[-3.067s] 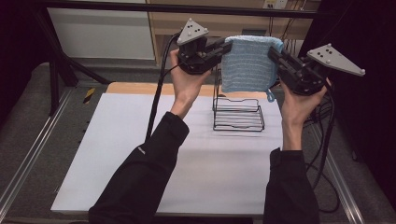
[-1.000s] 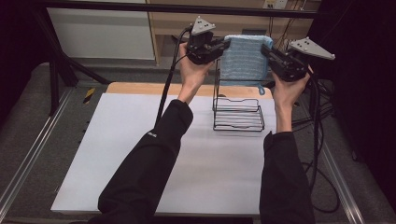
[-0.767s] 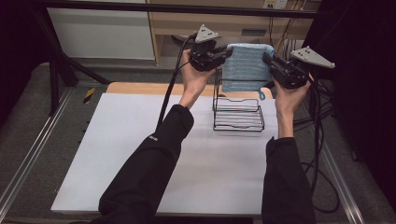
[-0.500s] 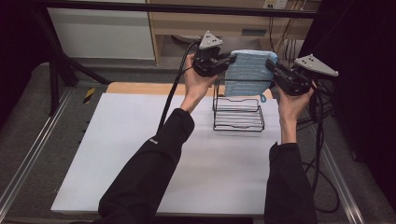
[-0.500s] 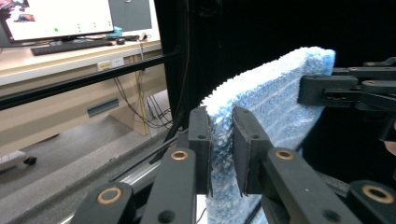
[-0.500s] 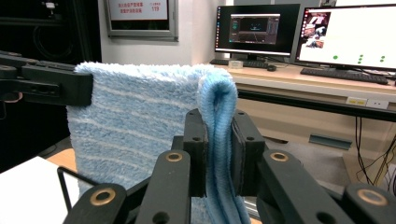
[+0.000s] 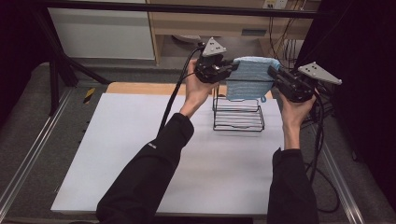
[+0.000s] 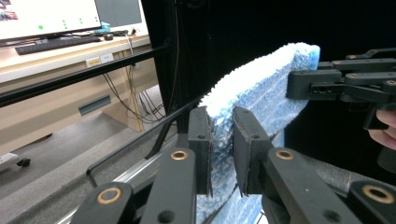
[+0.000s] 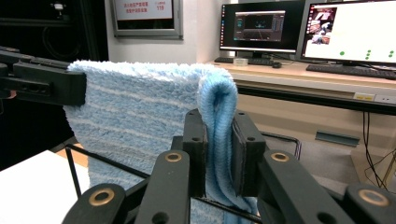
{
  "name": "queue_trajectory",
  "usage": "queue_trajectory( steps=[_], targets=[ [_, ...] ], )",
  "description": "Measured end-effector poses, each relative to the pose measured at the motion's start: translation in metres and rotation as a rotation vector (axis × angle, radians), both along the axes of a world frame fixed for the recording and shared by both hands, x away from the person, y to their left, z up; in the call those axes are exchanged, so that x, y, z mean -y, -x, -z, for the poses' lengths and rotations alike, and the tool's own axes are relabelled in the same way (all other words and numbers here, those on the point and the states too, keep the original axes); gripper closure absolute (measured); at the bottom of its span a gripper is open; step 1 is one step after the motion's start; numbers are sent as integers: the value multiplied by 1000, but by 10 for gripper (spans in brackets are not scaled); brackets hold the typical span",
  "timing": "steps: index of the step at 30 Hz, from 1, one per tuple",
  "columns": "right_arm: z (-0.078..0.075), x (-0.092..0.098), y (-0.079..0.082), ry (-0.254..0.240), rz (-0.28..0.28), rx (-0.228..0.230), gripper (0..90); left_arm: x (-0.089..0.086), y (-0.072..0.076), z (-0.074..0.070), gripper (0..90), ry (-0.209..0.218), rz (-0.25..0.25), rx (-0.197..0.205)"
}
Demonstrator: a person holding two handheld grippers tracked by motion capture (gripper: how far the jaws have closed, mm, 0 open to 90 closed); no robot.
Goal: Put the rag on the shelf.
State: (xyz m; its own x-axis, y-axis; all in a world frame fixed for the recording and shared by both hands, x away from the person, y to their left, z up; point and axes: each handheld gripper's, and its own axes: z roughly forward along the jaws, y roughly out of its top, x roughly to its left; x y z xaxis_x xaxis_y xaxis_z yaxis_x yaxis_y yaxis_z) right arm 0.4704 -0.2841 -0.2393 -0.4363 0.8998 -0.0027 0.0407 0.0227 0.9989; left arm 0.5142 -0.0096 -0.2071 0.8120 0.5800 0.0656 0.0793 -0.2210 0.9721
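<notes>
Blue terry towel [image 7: 250,84], fluffy and striped, stretched crosswise at upper centre above the black wire rack [image 7: 238,113]. Left claw [image 7: 229,70] and right claw [image 7: 274,77] each pinch an end.

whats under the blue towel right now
The black wire rack stands on the white table directly under the blue towel, which both claws hold stretched above it. The towel's lower edge covers the rack's top bar, so contact there cannot be judged.
</notes>
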Motion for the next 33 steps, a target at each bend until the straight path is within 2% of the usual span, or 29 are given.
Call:
queue_trajectory(
  steps=[7,12,16,18,20,23,27,33],
  targets=[
    [2,2,4,5,-21,3,779,-3,6,5,786,9,21,-13],
    [0,4,8,15,-38,-17,739,-3,13,6,789,-7,35,-12],
    [-4,5,15,24,-47,-30,623,-3,18,8,790,-23,39,-10],
    [-7,7,20,17,-56,-35,527,-2,19,10,790,-32,44,-10],
    [-10,8,26,-2,-65,-33,495,0,21,12,790,-44,46,-6],
    [-17,8,34,-3,-72,-27,438,2,24,15,790,-62,51,-2],
    [-30,4,39,8,-67,-12,456,5,28,18,790,-93,53,11],
    [-48,-5,34,5,-60,-70,685,2,32,22,790,-108,62,16]
  ],
)
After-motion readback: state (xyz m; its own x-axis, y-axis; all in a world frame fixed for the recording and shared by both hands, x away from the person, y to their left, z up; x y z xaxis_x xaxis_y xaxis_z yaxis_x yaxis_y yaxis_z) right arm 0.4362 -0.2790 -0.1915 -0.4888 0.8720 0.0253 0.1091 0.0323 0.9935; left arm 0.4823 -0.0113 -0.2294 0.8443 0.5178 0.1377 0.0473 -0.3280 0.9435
